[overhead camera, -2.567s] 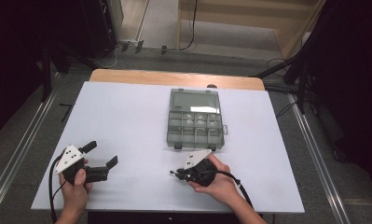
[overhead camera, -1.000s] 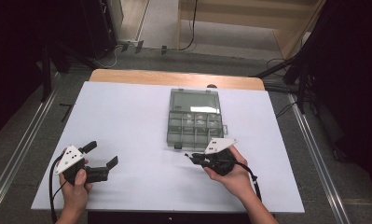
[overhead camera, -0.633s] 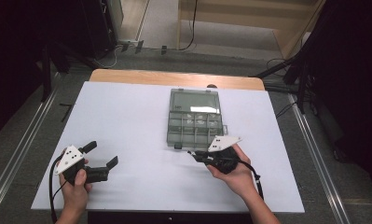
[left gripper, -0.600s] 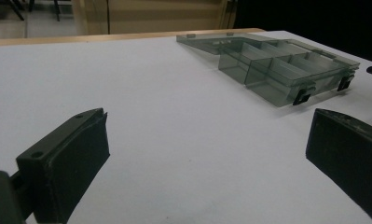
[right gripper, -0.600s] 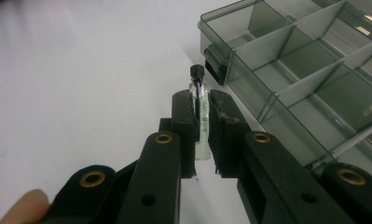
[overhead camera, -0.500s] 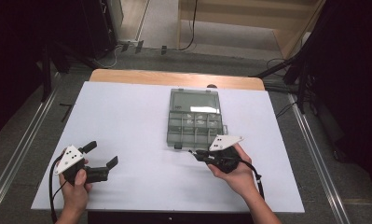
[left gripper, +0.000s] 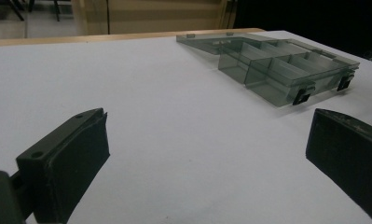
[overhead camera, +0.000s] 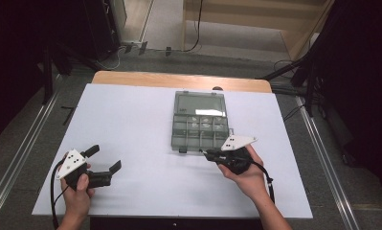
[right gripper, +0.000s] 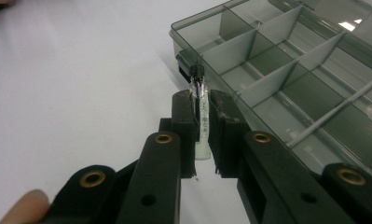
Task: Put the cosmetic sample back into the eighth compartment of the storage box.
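My right gripper (right gripper: 201, 126) pinches a small clear vial (right gripper: 199, 112) just off the near edge of the open compartment box (overhead camera: 199, 125) mid-desk; my left gripper (overhead camera: 102, 163) rests wide open by the desk's near left corner

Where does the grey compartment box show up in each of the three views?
High view: compartment box sits centre, on the white table.
Left gripper view: upper right, lid lying open behind it.
Right gripper view: upper right, just past the vial held in the right hand-held gripper.
Shared landmark: the box's black front latches.
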A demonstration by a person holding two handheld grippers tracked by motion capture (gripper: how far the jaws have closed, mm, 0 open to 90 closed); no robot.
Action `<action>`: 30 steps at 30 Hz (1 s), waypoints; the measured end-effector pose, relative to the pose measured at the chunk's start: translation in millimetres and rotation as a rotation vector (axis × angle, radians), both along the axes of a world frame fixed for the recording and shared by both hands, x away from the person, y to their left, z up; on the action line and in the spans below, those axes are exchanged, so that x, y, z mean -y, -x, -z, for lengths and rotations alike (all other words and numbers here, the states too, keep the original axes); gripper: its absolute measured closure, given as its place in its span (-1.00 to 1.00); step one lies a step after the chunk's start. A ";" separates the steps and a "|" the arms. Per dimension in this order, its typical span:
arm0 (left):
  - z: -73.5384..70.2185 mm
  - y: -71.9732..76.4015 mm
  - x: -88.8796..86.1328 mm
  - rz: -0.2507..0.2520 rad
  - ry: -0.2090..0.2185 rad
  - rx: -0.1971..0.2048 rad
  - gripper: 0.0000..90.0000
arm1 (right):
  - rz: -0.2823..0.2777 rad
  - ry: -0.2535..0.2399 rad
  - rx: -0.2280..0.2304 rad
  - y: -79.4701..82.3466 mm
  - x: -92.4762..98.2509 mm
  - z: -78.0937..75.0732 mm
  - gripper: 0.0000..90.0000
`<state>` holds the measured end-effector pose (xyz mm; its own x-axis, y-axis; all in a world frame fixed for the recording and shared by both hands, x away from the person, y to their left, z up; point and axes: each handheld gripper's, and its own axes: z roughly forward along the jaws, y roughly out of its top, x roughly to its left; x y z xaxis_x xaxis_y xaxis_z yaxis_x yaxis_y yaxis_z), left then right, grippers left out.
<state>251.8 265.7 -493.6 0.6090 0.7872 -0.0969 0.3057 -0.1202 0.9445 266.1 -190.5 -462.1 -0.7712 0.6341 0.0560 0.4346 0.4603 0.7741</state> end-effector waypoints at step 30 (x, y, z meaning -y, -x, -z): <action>0.0 0.0 0.1 0.002 -0.003 0.002 -1.00 | 0.115 -0.023 0.015 -8.0 28.1 -1.8 0.84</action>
